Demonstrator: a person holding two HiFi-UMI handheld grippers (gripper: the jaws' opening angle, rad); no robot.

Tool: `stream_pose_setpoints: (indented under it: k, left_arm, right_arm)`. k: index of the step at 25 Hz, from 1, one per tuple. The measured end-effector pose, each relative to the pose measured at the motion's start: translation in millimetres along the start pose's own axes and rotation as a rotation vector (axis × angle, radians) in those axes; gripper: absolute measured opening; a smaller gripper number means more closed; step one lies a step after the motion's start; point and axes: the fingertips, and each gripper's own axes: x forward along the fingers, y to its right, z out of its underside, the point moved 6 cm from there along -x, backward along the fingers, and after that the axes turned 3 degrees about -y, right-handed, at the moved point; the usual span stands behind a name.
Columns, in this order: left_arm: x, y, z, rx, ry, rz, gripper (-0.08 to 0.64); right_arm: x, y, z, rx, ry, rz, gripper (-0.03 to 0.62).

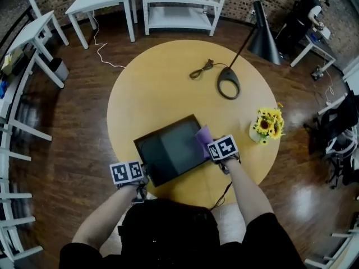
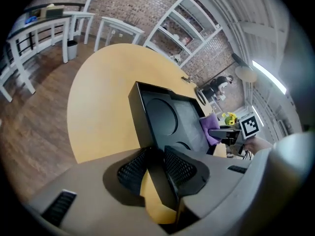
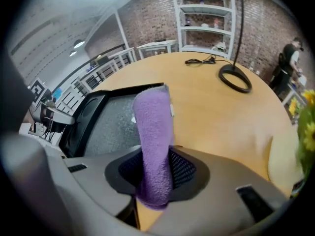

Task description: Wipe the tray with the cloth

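A black tray point(image 1: 168, 150) lies on the round wooden table point(image 1: 162, 83) near its front edge. My left gripper point(image 1: 141, 179) is shut on the tray's near left rim point(image 2: 158, 181); the rim runs between both pads. My right gripper point(image 1: 212, 151) is shut on a purple cloth point(image 3: 153, 132), which hangs over the tray's right edge point(image 3: 128, 90). In the left gripper view the cloth point(image 2: 209, 128) and the right gripper point(image 2: 220, 132) show at the tray's far side.
A black desk lamp point(image 1: 247, 49) with its cable point(image 1: 201, 70) stands at the table's back right. A vase of sunflowers point(image 1: 268, 125) sits at the right edge. White tables and shelves point(image 1: 179, 4) ring the room; a person point(image 1: 305, 15) stands at the far right.
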Motion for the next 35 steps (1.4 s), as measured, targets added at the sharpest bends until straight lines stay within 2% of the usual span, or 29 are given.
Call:
stream_pose_setpoints:
  k: [4,8,10,12,14,15,18,21,24,28,30,32,35]
  left_arm:
    - [-10.2,0.6,29.8,-0.16,0.06,-0.069,0.104]
    - [-8.3,30.2,68.3,-0.335,0.121,-0.099,0.112]
    - [-2.2,48.1,85.4,-0.428,0.127,-0.076,0.115]
    - [5.9,65.8,99.4,-0.505,0.104,-0.016,0.112]
    - [10.7,75.4,107.1,-0.535,0.078,0.043,0.111]
    - [10.2,77.0,108.6,-0.525,0.072,0.06,0.114]
    - [-2.8,79.9,107.3,-0.452,0.041,0.099,0.118]
    - [-28.6,82.6,93.9,-0.373,0.006,0.148,0.153]
    - [-52.7,79.5,58.3,-0.206,0.035,0.132,0.153]
    - [-51.1,65.0,-13.6,0.134,0.085,0.015,0.16]
    - [-37.8,59.8,-42.2,0.264,0.071,-0.022,0.186]
    - [-21.7,58.9,-62.6,0.331,0.037,-0.02,0.187]
    - [5.7,62.9,-82.9,0.392,-0.02,0.019,0.187]
  right_arm:
    - [13.5,-2.0,-41.6,-0.198,-0.023,-0.026,0.118]
    - [16.8,1.4,-76.5,-0.407,-0.004,0.014,0.12]
    - [15.6,-4.2,-93.5,-0.495,0.048,0.04,0.121]
    - [13.7,-7.9,-104.6,-0.56,0.094,0.089,0.124]
    - [12.0,-10.9,-109.2,-0.58,0.117,0.139,0.127]
    - [9.5,-13.1,-109.9,-0.565,0.13,0.149,0.127]
    - [-8.1,-15.3,-110.3,-0.439,0.206,0.117,0.123]
    - [-21.9,-2.3,-102.9,-0.281,0.232,0.085,0.123]
    - [-34.1,9.9,-93.8,-0.167,0.238,0.075,0.123]
    - [-39.6,26.8,-75.8,0.003,0.215,0.06,0.123]
    - [-38.7,30.0,-65.3,0.091,0.197,0.052,0.124]
    - [-36.3,29.6,-56.1,0.196,0.188,0.03,0.124]
    - [-30.3,25.7,-46.8,0.344,0.188,0.004,0.127]
